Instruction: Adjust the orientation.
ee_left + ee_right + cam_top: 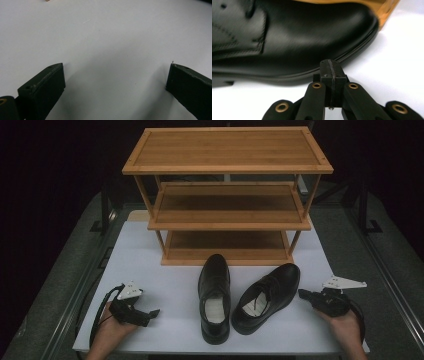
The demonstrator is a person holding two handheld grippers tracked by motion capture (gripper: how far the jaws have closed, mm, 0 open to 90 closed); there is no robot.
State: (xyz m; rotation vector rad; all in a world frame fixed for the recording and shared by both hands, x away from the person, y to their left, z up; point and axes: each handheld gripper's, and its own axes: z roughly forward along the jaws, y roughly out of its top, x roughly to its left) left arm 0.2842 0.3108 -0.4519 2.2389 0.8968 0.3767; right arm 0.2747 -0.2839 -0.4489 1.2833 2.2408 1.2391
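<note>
At lower left the left gripper [152,313] rests on the white table [165,295], jaws spread wide around nothing. At lower right the right gripper [303,293], jaws pressed together, nearly touches the right shoe [270,295]. Left shoe [215,295] beside it; wooden rack [227,195] behind.

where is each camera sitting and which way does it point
High view: above the person's side, facing forward and down on the white table, the wooden rack and two black shoes; both hands, left gripper and right gripper enter at the bottom.
Left gripper view: on the left gripper, looking down at bare table between its wide-apart jaws.
Right gripper view: on the right gripper, jaws together, facing the right shoe side-on.
Shared: high and right gripper views both show the right shoe and the rack.
</note>
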